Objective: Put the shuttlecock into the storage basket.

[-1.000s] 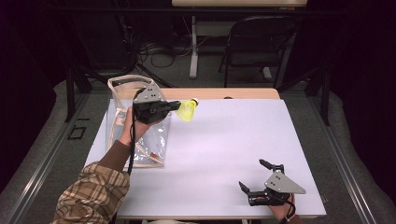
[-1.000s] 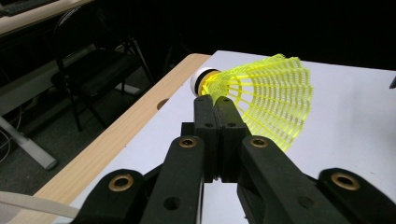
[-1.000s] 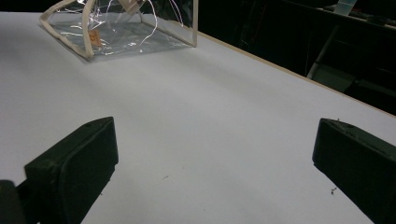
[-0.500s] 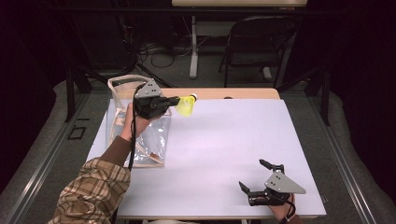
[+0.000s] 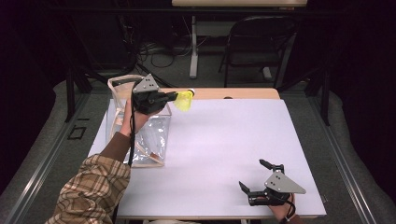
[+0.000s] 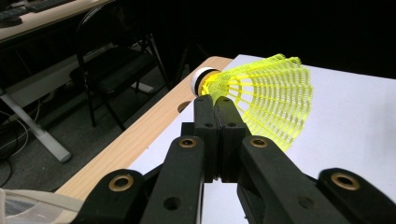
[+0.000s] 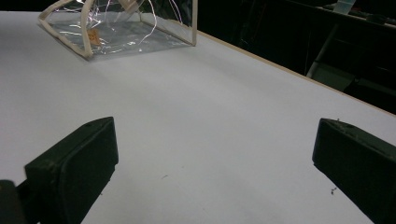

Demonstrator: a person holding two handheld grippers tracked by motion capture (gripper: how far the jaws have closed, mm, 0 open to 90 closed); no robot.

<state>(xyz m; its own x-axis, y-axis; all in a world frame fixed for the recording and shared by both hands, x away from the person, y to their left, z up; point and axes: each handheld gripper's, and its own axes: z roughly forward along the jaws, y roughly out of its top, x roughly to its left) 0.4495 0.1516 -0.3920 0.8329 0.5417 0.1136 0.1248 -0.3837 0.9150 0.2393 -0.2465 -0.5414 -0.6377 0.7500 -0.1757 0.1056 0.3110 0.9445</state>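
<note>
Yellow plastic shuttlecock with a white cork head (image 5: 185, 100) is the thing in work, and in the high view it is held in the air at the far left part of the white table (image 5: 224, 154), just beside the upper right edge of the clear plastic bag with cream fabric trim (image 5: 140, 135). The left hand-held gripper (image 5: 173, 97) holds it and points to the right, away from the bag opening. The right hand-held gripper (image 5: 256, 179) rests near the front right corner of the table, well apart from the bag, with its jaws spread.

In the left gripper view, the two black jaws are pressed together on the netted skirt of the shuttlecock (image 6: 261, 100), close to its white head. The head points to the wooden edge of the table (image 6: 140, 140) and the skirt fans out over the white surface. The grip looks firm, but it is only on the thin mesh.

In the right gripper view, the jaws stand wide apart with nothing between them, over the bare white table (image 7: 210, 116). The clear bag (image 7: 121, 28) lies far ahead, at the top left.

I judge that the step in hand is carrying the shuttlecock, either out of the bag or toward it; the pictures do not settle which. The next move calls for a steady transport, then opening the jaws only when the shuttlecock is over its place. The free right hand-held gripper may help to hold the bag.
</note>
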